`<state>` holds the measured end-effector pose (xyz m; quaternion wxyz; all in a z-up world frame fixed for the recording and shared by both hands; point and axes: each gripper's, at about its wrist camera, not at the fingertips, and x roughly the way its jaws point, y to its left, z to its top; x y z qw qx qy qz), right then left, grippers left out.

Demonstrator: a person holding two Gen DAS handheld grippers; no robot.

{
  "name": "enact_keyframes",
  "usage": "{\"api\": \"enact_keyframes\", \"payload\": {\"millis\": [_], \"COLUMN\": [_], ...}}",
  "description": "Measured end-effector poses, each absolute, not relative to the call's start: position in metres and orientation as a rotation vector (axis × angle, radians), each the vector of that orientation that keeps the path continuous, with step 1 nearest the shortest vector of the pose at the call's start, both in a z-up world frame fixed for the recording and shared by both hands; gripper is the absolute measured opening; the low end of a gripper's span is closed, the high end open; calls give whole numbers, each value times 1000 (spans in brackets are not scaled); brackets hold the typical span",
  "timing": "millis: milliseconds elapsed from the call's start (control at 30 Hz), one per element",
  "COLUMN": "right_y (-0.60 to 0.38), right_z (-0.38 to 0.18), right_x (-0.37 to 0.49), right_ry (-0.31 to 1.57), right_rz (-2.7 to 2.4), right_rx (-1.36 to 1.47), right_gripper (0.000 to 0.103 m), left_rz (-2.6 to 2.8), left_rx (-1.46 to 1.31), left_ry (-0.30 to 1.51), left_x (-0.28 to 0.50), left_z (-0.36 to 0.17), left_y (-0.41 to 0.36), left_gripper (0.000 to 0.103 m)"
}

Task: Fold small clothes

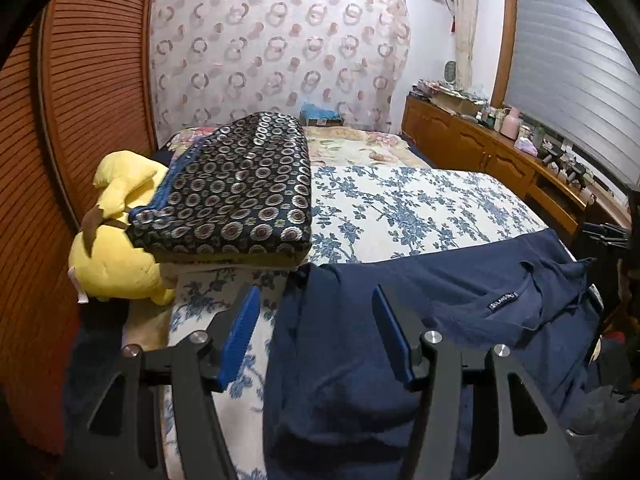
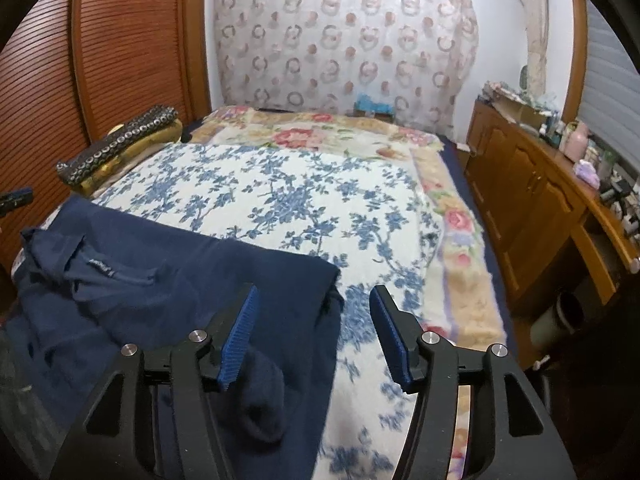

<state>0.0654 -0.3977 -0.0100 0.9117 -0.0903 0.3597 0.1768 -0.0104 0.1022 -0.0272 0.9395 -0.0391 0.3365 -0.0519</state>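
A navy blue garment (image 1: 420, 288) lies spread across the near end of the bed, its collar label facing up. In the left wrist view my left gripper (image 1: 316, 300) stands open over the garment's left edge, blue pads apart and not pressing the cloth. In the right wrist view the same garment (image 2: 160, 264) fills the lower left. My right gripper (image 2: 315, 296) is open over its right edge, where a bunched sleeve sits under the left finger. Neither gripper holds anything.
The bed carries a blue floral cover (image 2: 280, 192). A folded dark ring-patterned blanket (image 1: 240, 184) and a yellow plush toy (image 1: 120, 248) sit at its left side against a louvred wooden door (image 1: 80, 100). A cluttered wooden cabinet (image 2: 528, 200) runs along the right.
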Motion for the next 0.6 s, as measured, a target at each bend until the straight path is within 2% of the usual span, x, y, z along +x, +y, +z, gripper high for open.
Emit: {"api": "enact_keyframes", "payload": {"millis": [333,600], "right_y": [-383,-379], "right_z": [-55,-73], "right_x": [120,125], "right_ry": [869,892], "right_rz": [376,376], "right_rx": [-179,-174], "right_gripper": [59,61], "left_rz": [-82,-88], "left_rx": [-67,-81], "left_ry": [775,795], "left_x": [28,40], "left_z": [-57,-54], "left_y": [99,106], "left_gripper": [57,57]}}
